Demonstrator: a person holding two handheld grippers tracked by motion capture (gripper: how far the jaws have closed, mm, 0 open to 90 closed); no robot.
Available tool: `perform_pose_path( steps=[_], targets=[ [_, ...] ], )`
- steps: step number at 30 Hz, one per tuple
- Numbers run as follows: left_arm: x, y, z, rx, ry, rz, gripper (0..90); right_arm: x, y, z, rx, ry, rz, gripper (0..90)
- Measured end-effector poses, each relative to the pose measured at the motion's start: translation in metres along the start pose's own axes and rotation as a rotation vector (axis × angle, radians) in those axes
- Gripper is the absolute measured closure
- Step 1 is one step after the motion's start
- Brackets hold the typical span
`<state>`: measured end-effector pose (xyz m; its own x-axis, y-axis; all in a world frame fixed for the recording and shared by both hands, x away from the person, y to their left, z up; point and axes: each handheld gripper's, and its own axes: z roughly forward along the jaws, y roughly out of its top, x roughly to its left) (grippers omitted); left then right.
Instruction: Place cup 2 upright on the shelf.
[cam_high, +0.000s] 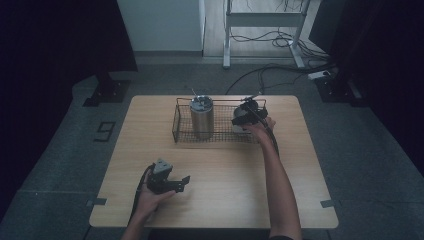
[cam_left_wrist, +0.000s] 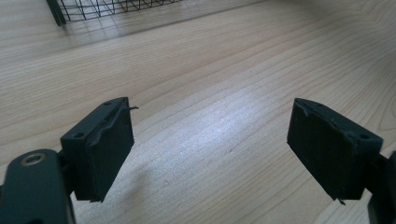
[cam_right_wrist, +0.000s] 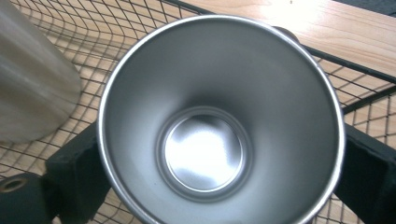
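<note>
Right gripper jaws clamp steel cup between them, over wire basket. Cup probably light, rigid, slick; grip outer wall below rim. Left gripper jaws apart, empty.

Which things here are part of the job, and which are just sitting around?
Part of the job:
- steel cup, clamped in the right tool
- wire basket, where the cup is held
- tall steel tumbler, standing in the basket

Just sitting around:
- left tool, open, holding nothing, over bare table
- cables on the floor
</note>
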<state>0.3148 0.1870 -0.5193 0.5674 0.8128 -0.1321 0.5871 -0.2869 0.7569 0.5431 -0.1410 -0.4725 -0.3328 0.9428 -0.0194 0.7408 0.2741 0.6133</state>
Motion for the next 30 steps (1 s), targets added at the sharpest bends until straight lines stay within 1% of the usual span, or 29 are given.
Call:
perform_pose_path(
  steps=[2, 3, 5, 10, 12, 13, 15, 18, 22, 26, 30],
  targets=[
    [-0.001, 0.0, 0.001, 0.003, -0.001, 0.002, 14.6, 0.002, -0.001, 0.0, 0.017, 0.004, -0.008, 0.0],
    [-0.001, 0.0, 0.001, 0.004, -0.001, 0.003, 14.6, 0.003, -0.002, 0.001, 0.021, -0.003, -0.013, 0.0],
    [-0.001, 0.0, 0.001, 0.004, 0.0, 0.002, 14.5, 0.003, -0.005, 0.0, -0.003, -0.015, -0.013, 0.0],
    [-0.001, -0.001, 0.002, 0.008, -0.001, 0.003, 14.6, -0.003, -0.009, -0.006, -0.067, 0.005, 0.021, 0.0],
    [-0.002, -0.001, 0.003, 0.01, -0.002, 0.004, 14.6, -0.005, -0.009, -0.011, -0.089, 0.019, 0.037, 0.0],
    [-0.002, -0.001, 0.003, 0.011, -0.002, 0.004, 14.6, -0.006, -0.01, -0.015, -0.11, 0.024, 0.033, 0.0],
    [-0.002, -0.001, 0.003, 0.013, 0.0, 0.003, 14.6, -0.007, -0.011, -0.02, -0.131, 0.037, 0.04, 0.0],
    [-0.001, -0.001, 0.004, 0.016, 0.002, 0.003, 14.5, -0.007, -0.012, -0.029, -0.163, 0.053, 0.038, 0.0],
    [-0.001, -0.001, 0.003, 0.012, 0.003, 0.001, 14.5, -0.006, -0.013, -0.04, -0.195, 0.059, 0.034, 0.0],
    [-0.001, -0.001, 0.002, 0.01, 0.004, 0.0, 14.5, -0.007, -0.016, -0.052, -0.228, 0.071, 0.046, 0.0],
    [-0.001, -0.001, 0.002, 0.011, 0.007, 0.0, 14.5, -0.007, -0.022, -0.064, -0.247, 0.071, 0.033, 0.4]
  ],
)
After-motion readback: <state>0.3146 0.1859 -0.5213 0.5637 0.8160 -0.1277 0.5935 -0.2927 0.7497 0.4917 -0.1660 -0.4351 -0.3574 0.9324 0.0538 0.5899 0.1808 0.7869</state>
